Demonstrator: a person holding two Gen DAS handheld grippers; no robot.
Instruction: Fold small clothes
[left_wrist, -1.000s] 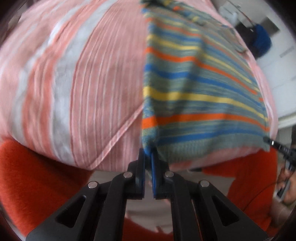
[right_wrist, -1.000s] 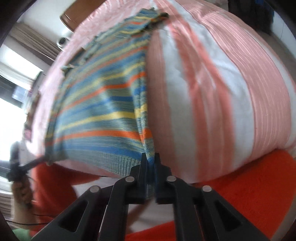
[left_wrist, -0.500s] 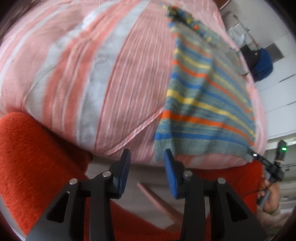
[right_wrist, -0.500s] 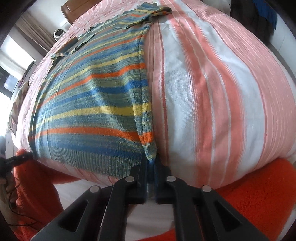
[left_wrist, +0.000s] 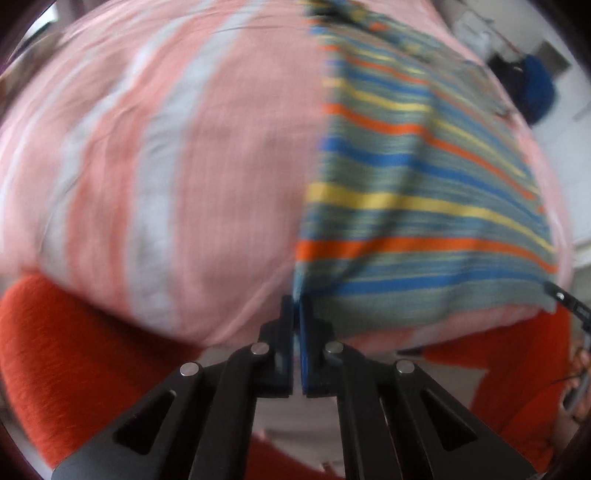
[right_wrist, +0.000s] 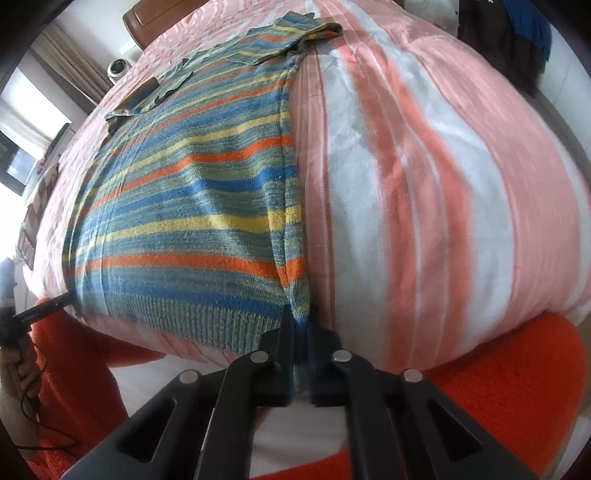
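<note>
Item: striped knit sweater (right_wrist: 192, 206), blue, yellow, orange and grey-green bands, spread flat on the bed's pink-and-white striped cover (right_wrist: 424, 177), ribbed hem at the near edge.
My left tongs (left_wrist: 296, 317): pinched together on the hem's left corner; view blurred.
My right tongs (right_wrist: 298, 325): clamped on the hem's right corner, fabric showing between the fingers.
Sleeves: folded across the far end of the sweater.
Also present: orange fabric (right_wrist: 498, 387) below the bed edge.
</note>
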